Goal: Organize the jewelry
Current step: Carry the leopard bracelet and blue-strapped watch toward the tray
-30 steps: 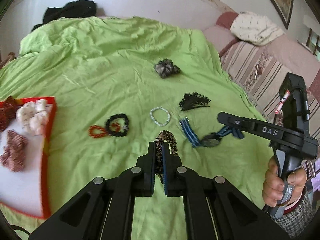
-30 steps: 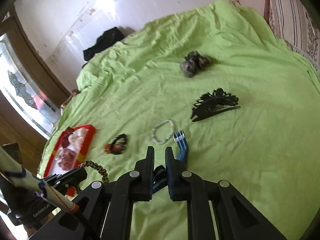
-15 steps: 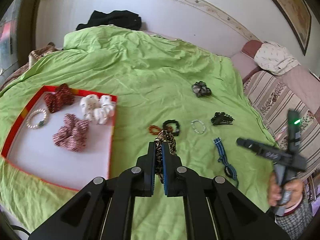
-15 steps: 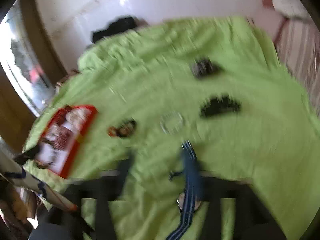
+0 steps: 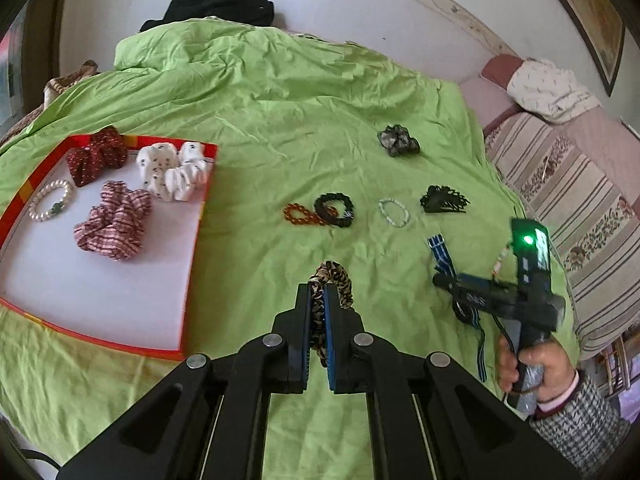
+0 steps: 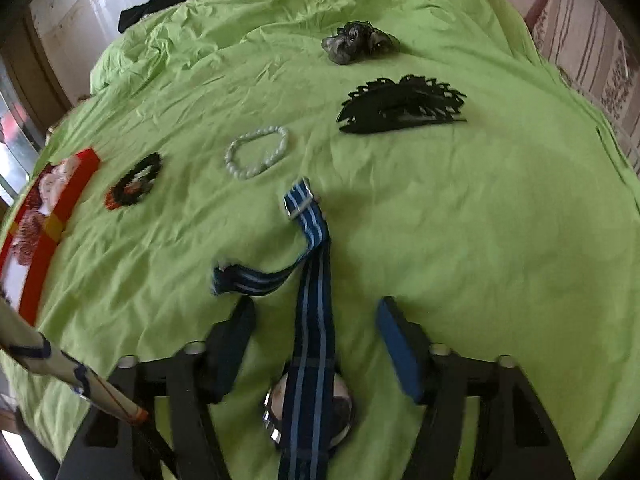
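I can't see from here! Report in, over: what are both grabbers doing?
Left gripper shut on leopard scrunchie, beside red tray. Right gripper open over striped watch. Nothing blocking.

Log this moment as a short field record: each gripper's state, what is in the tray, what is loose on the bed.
left gripper: shut on leopard scrunchie
right gripper: open, astride the watch, not gripping
tray: three scrunchies, pearl bracelet
loose on sheet: amber beads, black scrunchie, pale bracelet, hair claw, grey scrunchie, watch
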Action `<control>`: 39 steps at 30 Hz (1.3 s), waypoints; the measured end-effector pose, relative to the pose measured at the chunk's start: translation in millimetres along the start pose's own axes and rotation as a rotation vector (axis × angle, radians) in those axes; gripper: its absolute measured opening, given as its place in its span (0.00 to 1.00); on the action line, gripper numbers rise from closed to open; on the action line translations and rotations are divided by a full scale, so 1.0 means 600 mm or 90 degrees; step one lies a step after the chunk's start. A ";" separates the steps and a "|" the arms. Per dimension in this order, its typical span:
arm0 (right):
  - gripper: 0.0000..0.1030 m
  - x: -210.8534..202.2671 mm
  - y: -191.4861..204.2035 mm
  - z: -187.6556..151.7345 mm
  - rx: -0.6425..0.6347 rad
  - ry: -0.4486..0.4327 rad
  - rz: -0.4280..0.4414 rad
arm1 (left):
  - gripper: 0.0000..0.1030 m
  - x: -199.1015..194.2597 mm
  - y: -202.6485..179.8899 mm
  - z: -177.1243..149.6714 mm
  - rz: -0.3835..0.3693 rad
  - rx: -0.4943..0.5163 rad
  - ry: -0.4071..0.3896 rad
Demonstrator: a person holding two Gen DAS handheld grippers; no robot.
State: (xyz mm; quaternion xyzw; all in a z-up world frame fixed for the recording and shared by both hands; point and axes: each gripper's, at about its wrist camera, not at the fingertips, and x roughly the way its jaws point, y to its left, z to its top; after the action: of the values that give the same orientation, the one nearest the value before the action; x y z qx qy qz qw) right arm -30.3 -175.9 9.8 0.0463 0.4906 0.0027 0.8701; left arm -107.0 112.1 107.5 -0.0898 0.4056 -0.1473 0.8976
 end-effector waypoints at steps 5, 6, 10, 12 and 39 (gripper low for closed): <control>0.04 -0.032 -0.005 0.003 0.027 -0.020 0.041 | 0.05 0.025 -0.026 -0.012 0.000 0.020 0.020; 0.04 -0.047 -0.005 0.003 0.035 -0.031 0.054 | 0.05 0.026 -0.028 -0.014 -0.001 0.019 0.021; 0.02 -0.122 0.010 0.004 0.023 -0.083 0.092 | 0.05 0.011 -0.033 -0.010 0.000 0.020 0.007; 0.02 -0.160 0.026 0.006 0.007 -0.110 0.106 | 0.05 -0.008 -0.030 -0.006 0.000 0.018 -0.008; 0.02 -0.339 0.418 0.077 -0.195 -0.198 0.287 | 0.05 -0.165 0.296 0.064 0.228 -0.067 -0.101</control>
State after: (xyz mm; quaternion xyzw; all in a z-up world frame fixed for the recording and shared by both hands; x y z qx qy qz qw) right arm -86.0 60.1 228.2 0.0226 0.3228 0.2625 0.9091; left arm -106.2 314.0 152.0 -0.0745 0.3503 0.0440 0.9326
